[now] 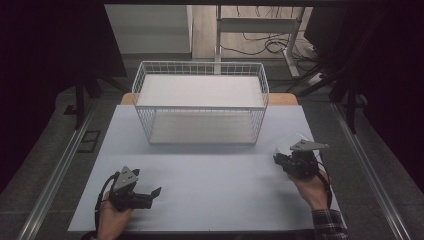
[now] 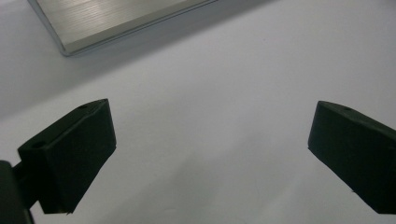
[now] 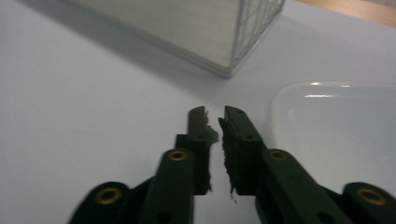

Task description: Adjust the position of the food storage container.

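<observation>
Near the right edge of the pale grey table (image 1: 210,185), the right gripper (image 3: 215,116) sits in the person's right hand (image 1: 312,187), its two black jaws drawn nearly together with only a thin slit between the pads and nothing in that slit. Just beside it lies a clear plastic lid (image 3: 336,130), flat on the surface, with rounded corners; in the right gripper view it lies to the right of the jaws, close to them but apart from them. From the high view the same lid (image 1: 289,145) peeks out at the far side of the right gripper (image 1: 277,159), partly hidden by the grey three-cornered plate on top of it. The left gripper (image 1: 156,191) rests near the front left corner of the surface, held in the left hand (image 1: 112,215), and its jaws stand wide apart with bare table between them, as the left gripper view (image 2: 210,140) makes plain. Toward the far edge, about midway across, stands a white wire basket (image 1: 200,67) with a pale board as its floor; its near corner (image 3: 229,51) shows ahead of the right gripper, well apart from the jaws. The two grippers are well apart from each other, one on each side of the table's near half.
</observation>
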`<action>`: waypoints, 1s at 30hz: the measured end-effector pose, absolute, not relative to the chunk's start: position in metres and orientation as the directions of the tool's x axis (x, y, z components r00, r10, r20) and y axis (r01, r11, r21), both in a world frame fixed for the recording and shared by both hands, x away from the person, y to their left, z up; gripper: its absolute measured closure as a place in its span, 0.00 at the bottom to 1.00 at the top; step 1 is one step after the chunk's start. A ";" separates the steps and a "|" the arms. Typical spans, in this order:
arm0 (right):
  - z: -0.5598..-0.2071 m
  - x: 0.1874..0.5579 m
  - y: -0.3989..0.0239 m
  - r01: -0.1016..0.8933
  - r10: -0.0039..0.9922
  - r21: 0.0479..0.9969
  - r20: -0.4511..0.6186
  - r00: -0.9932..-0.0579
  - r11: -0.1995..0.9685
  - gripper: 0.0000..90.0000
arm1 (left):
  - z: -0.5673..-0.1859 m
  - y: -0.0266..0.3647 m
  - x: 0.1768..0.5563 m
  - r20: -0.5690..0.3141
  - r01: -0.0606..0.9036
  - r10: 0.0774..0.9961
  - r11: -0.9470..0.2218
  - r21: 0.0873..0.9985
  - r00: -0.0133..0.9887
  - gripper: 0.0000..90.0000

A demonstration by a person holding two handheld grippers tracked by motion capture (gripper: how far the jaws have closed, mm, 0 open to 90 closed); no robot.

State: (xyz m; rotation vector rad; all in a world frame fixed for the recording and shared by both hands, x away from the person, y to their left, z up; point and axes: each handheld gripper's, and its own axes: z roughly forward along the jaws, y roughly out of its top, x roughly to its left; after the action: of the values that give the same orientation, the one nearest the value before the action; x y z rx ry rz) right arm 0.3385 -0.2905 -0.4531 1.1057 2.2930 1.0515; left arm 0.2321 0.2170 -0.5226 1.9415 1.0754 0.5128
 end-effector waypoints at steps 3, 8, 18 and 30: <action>-0.451 0.348 -0.297 0.496 0.804 0.770 -0.035 -0.594 0.401 0.99 | -0.522 0.217 0.232 -0.042 0.490 0.835 -0.280 0.825 0.549 0.01; -0.448 0.363 -0.306 0.502 0.826 0.774 -0.046 -0.562 0.385 0.99 | -0.522 0.216 0.234 -0.041 0.489 0.832 -0.285 0.824 0.554 0.01; -0.445 0.390 -0.330 0.543 0.892 0.784 -0.030 -0.451 0.302 0.99 | -0.522 0.217 0.235 -0.051 0.495 0.836 -0.274 0.825 0.547 0.01; -0.451 0.408 -0.370 0.557 0.931 0.775 -0.110 -0.347 0.299 0.99 | -0.523 0.220 0.235 -0.063 0.502 0.841 -0.259 0.826 0.537 0.01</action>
State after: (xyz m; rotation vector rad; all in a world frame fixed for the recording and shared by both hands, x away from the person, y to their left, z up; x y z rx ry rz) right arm 0.4080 -0.3702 -0.4508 1.3197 2.0115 0.8712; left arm 0.2345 0.2195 -0.5231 1.9206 1.0944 0.5014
